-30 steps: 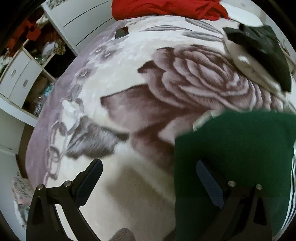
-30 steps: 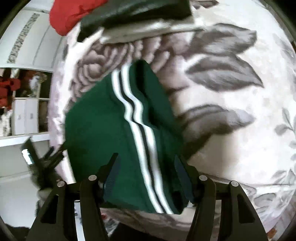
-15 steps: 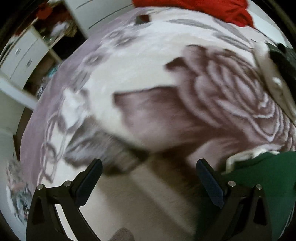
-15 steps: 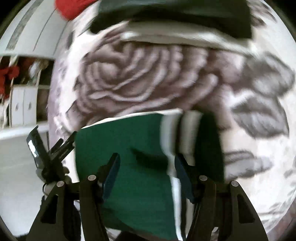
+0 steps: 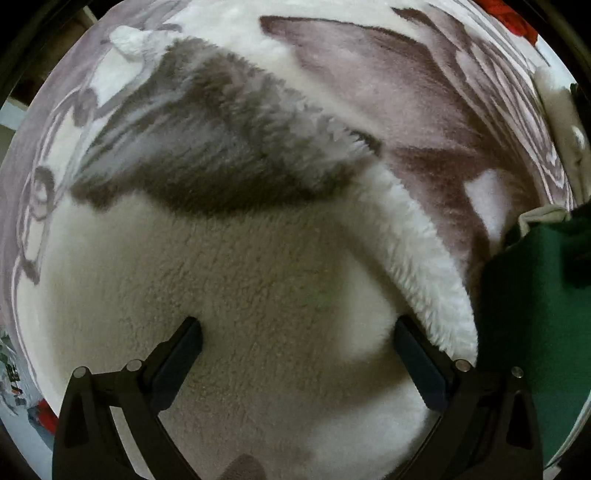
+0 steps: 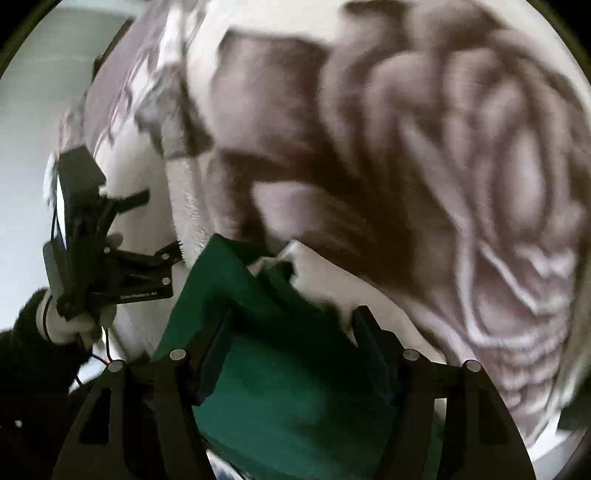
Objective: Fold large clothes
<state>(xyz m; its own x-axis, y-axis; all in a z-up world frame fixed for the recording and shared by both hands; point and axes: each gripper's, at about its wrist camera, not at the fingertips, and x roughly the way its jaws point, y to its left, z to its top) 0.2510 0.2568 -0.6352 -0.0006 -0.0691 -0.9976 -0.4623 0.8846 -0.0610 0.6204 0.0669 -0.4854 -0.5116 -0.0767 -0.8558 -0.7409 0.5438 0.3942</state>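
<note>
A folded dark green garment fills the gap between the fingers of my right gripper, just above the flower-print fleece blanket. The jaws are opening, and the cloth still spans from pad to pad. In the left wrist view the same green garment lies at the right edge, with a cream lining showing at its top. My left gripper points straight down close over the blanket, open, with nothing between its fingers. From the right wrist view the left gripper is at the left, held by a gloved hand.
A red garment lies at the far top right of the blanket. A folded cream and dark stack sits at the right edge. The bed's edge and pale floor are to the left in the right wrist view.
My left gripper has dropped close to the blanket and moved away from the green garment. My right gripper has swung across and rolled with the garment; its white stripes no longer show.
</note>
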